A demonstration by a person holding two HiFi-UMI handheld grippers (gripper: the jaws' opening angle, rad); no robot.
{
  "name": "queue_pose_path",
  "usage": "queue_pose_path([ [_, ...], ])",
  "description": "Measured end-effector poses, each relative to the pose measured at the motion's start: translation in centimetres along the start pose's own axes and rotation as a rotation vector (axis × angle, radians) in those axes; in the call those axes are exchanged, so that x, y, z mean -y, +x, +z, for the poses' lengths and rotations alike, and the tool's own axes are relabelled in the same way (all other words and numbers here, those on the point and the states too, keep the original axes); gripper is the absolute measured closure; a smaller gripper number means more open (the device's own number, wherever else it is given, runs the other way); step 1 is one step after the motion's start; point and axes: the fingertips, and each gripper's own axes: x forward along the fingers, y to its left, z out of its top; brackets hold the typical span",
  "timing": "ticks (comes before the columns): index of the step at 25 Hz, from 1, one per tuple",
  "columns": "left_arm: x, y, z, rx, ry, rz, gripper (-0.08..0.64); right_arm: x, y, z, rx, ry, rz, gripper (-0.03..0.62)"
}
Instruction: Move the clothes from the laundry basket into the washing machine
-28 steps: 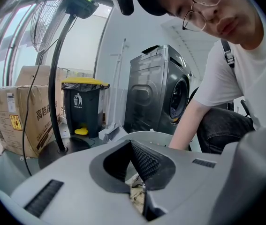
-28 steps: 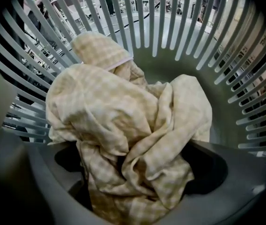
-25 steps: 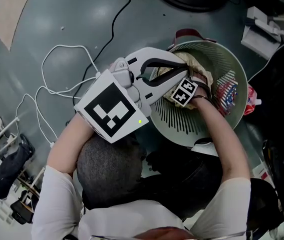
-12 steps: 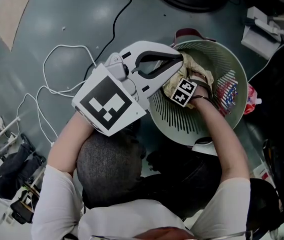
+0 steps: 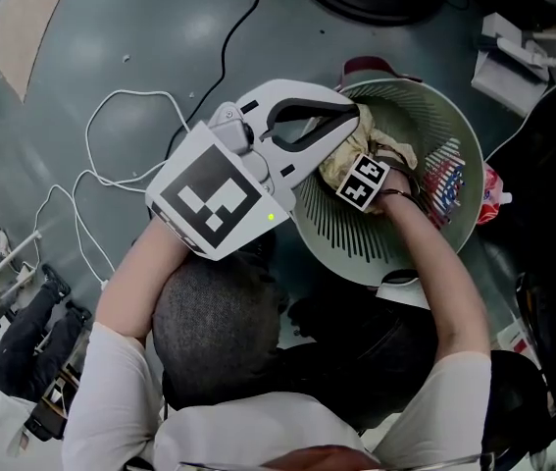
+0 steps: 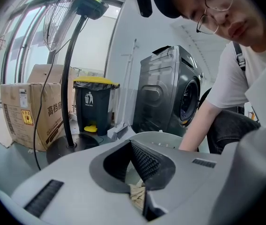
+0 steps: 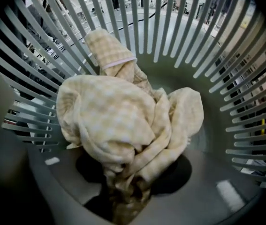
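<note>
Washing machine (image 6: 170,93), dark grey, stands at mid-right of the left gripper view. At the upper right of the head view a pale slatted laundry basket (image 5: 356,235) sits on the floor (image 5: 111,47), holding a crumpled yellow checked cloth (image 7: 123,121). At the basket's upper-left rim the left hand-held gripper (image 6: 140,196) has its jaws pressed together on a scrap of that cloth. Pointing down into the basket, the right hand-held gripper (image 7: 128,191) has just been closing its jaws, which now pinch a bunched fold of the cloth.
</note>
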Motion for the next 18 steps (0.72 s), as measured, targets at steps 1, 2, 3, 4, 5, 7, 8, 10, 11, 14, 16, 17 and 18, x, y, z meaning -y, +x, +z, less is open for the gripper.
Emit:
queue_pose_path([
  [1, -0.1, 0.0, -0.1, 0.0, 0.0, 0.002, 0.554, 0.1, -0.3, 0.0, 0.002, 0.011, 0.007, 0.378],
  [2, -0.2, 0.0, 0.0, 0.001, 0.0, 0.004, 0.554, 0.2, -0.7, 0.0, 0.005, 0.019, 0.014, 0.385],
  [3, -0.3, -0.1, 0.0, 0.001, 0.002, 0.006, 0.554, 0.4, -1.1, 0.1, 0.01, 0.024, 0.019, 0.39],
  [4, -0.4, -0.2, 0.1, 0.0, 0.004, 0.009, 0.554, 0.6, -1.5, 0.3, 0.016, 0.03, 0.023, 0.393],
  [5, -0.5, -0.2, 0.1, -0.001, 0.005, 0.013, 0.554, 0.8, -1.9, 0.4, 0.021, 0.036, 0.028, 0.394],
  [7, -0.8, -0.2, 0.1, -0.003, 0.006, 0.026, 0.554, 1.1, -2.9, 0.5, 0.031, 0.051, 0.035, 0.399],
  [8, -1.0, -0.2, 0.1, 0.0, 0.006, 0.036, 0.554, 1.3, -3.4, 0.6, 0.037, 0.06, 0.038, 0.4],
  [10, -1.3, 0.0, 0.2, 0.009, 0.005, 0.052, 0.554, 1.6, -4.5, 0.8, 0.053, 0.071, 0.039, 0.403],
  [11, -1.4, 0.1, 0.4, 0.014, 0.005, 0.054, 0.554, 1.8, -5.1, 0.8, 0.061, 0.07, 0.037, 0.403],
  [14, -1.1, 0.8, 1.0, 0.023, 0.015, 0.047, 0.554, 2.5, -7.4, 0.9, 0.086, 0.063, 0.027, 0.405],
  [16, -0.9, 1.3, 1.0, 0.026, 0.014, 0.041, 0.554, 2.9, -9.2, 1.1, 0.108, 0.062, 0.02, 0.405],
  [17, -0.8, 1.5, 1.1, 0.027, 0.009, 0.039, 0.554, 3.2, -10.3, 1.4, 0.124, 0.063, 0.013, 0.405],
  [18, -0.8, 1.6, 1.1, 0.029, 0.006, 0.038, 0.554, 3.6, -11.4, 1.7, 0.145, 0.066, 0.002, 0.405],
])
